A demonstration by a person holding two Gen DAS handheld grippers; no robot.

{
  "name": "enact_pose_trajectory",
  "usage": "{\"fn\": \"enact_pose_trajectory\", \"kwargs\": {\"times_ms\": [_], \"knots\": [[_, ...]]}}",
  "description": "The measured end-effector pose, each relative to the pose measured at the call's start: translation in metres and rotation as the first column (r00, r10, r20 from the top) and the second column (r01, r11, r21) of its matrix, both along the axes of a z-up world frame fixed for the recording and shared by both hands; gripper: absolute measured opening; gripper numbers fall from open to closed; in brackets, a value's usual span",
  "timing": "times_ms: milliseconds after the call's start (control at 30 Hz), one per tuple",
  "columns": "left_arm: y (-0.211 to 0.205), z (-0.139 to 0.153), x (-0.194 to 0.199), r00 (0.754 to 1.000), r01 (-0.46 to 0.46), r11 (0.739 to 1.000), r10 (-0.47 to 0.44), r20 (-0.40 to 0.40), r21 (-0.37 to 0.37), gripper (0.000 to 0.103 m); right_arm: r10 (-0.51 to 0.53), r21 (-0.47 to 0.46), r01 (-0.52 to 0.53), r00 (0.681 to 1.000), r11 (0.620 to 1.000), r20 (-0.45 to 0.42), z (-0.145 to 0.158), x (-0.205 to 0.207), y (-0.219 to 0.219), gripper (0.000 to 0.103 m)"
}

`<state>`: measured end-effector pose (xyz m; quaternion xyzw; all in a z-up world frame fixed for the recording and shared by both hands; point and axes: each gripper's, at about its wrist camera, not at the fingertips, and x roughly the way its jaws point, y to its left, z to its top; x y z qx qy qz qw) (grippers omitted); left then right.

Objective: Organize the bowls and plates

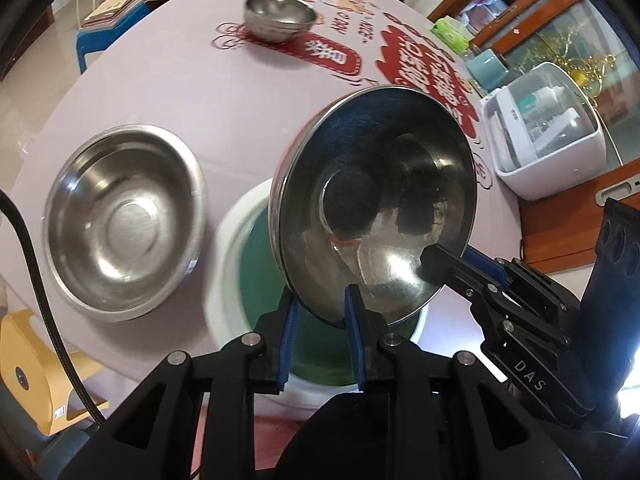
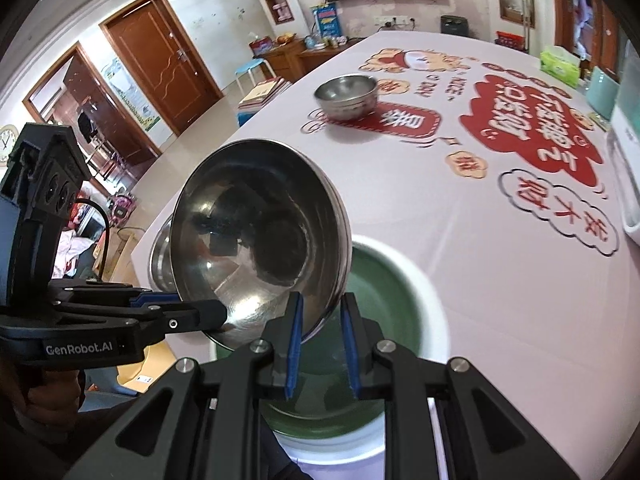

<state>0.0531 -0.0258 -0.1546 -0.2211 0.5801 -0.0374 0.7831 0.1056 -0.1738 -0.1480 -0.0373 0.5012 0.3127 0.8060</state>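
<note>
Left tool (image 1: 320, 312) and right tool (image 2: 320, 320) both grip the tilted round steel bowl (image 1: 376, 200) by its rim, above the green-centred white plate (image 2: 384, 280) at 6 o'clock on the tabletop (image 1: 160, 92).

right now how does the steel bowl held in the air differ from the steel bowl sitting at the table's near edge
The held bowl is tilted steeply, almost on edge; the resting bowl lies flat, mouth up. The held bowl is off the table, its rim pinched by the left gripper and right gripper; nothing touches the resting bowl. The held bowl hangs over a green dish; the resting bowl sits beside it. Both are plain shiny steel.
</note>
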Motion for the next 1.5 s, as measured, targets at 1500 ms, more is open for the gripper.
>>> {"fn": "enact_pose_trajectory", "kwargs": {"times_ms": [1500], "knots": [[0.155,-0.032,-0.012,0.976,0.058,0.998,-0.05,-0.212,0.031,0.03,0.039,-0.089,-0.053,0.988,0.995,-0.15,-0.039,-0.021,0.165,0.03]]}}
